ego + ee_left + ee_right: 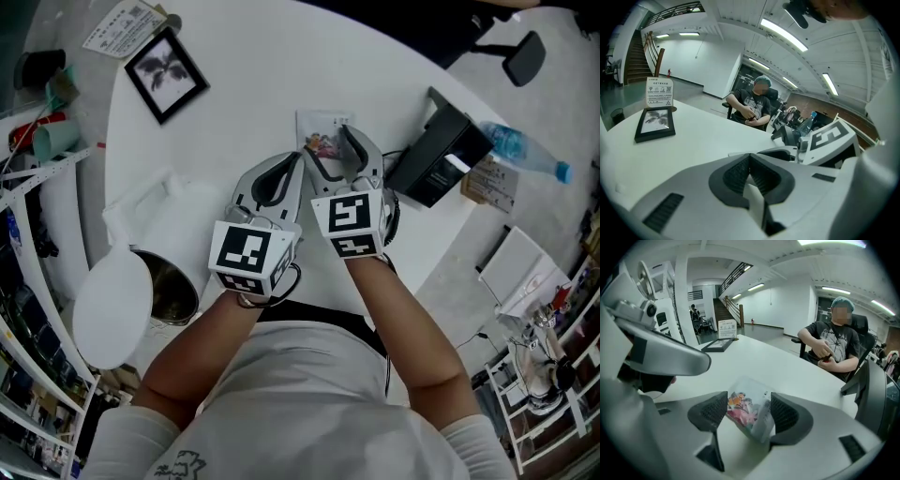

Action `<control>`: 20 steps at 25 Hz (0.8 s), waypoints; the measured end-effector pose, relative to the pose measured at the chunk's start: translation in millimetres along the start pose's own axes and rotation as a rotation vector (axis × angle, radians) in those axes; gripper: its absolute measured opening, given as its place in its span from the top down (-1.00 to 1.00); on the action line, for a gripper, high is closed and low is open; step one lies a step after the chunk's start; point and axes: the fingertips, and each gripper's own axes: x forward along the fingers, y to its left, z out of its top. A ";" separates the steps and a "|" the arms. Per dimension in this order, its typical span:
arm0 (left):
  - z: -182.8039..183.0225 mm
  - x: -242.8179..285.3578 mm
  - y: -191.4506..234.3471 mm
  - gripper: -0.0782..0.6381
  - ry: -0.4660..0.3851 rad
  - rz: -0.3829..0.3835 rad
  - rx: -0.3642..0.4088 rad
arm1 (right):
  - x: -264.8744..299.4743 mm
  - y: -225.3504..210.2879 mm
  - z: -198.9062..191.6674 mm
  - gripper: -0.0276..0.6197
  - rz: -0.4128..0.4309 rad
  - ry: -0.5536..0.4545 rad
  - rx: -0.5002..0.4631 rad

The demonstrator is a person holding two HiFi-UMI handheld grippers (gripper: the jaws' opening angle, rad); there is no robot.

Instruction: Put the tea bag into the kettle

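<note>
Obs, head view: tea bag [323, 136], a flat sachet w/ printed front, lies on white tabletop [244, 84], far side of both grippers, approx centre of tabletop.

R gripper [749, 408]: fingers [710, 411] wide apart, sachet sits in the gap btwn them. R gripper view shows the pads flanking the sachet's side edges. Can't tell if the R-hand edge brushes its pad, but no squeeze visible, so I read this as not gripped yet.

L gripper [750, 171]: fingers closed together, nothing btwn them. It sits just beside R gripper, on its L, tips short of the sachet.

Key relation: sachet is straight ahead of R fingers, already inside the span. Long axis runs approx along R gripper's pointing line, slightly skewed, w/ the near corner toward the R-hand pad. Closing would thus pinch across the short width. R hand is clearly the nearer one; L is offset to the side.

Kettle [178, 220]: at L edge of tabletop near the person, lid [112, 305] swung open, mouth exposed. Well apart from sachet, on the far side of L gripper. Judgement: a carry from here goes L and toward the person, passing over or round L gripper.

Step in hand (judgement): pre-grasp, sachet not picked up, task early.

Risk (judgement): thin flat sachet on smooth top may slide or only get clipped at one corner, given the skew.
</note>
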 end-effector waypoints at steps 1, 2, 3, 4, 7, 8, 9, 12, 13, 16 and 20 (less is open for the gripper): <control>-0.3 0.0 0.6 0.76 0.001 0.001 -0.005 | 1.2 -0.5 -2.3 0.04 -0.005 0.020 -0.005; -0.3 -0.2 1.1 0.76 0.000 0.002 -0.008 | 2.4 -0.9 -3.8 0.04 -0.009 0.036 -0.008; -0.1 -0.6 1.5 0.76 -0.001 0.002 -0.011 | 3.6 -0.9 -4.6 0.04 -0.012 0.049 -0.010; 0.0 -1.0 1.9 0.76 -0.002 0.001 -0.014 | 4.6 -0.8 -5.4 0.04 -0.015 0.061 -0.009; -0.9 -2.0 2.5 0.76 -0.002 -0.001 -0.022 | 6.0 -1.5 -6.7 0.05 -0.013 0.089 0.002; -1.2 -2.3 2.9 0.76 -0.003 -0.001 -0.026 | 6.3 -1.8 -6.3 0.05 -0.010 0.094 0.004; -1.6 -2.8 3.5 0.76 -0.004 -0.001 -0.032 | 6.4 -1.5 -5.9 0.05 -0.006 0.097 0.003; -2.1 -5.9 3.6 0.76 -0.013 -0.005 -0.047 | 5.2 4.6 -6.1 0.23 0.018 0.099 -0.013; -1.6 -7.0 3.0 0.76 -0.017 -0.007 -0.047 | 5.0 7.2 -5.5 0.36 0.028 0.095 -0.019; -2.6 -11.5 -0.9 0.76 -0.020 -0.014 -0.046 | 2.9 13.5 -5.7 0.53 0.045 0.093 -0.027; 1.6 -19.5 -5.4 0.76 -0.029 -0.017 -0.036 | -5.8 23.9 -6.9 0.62 0.080 0.091 0.002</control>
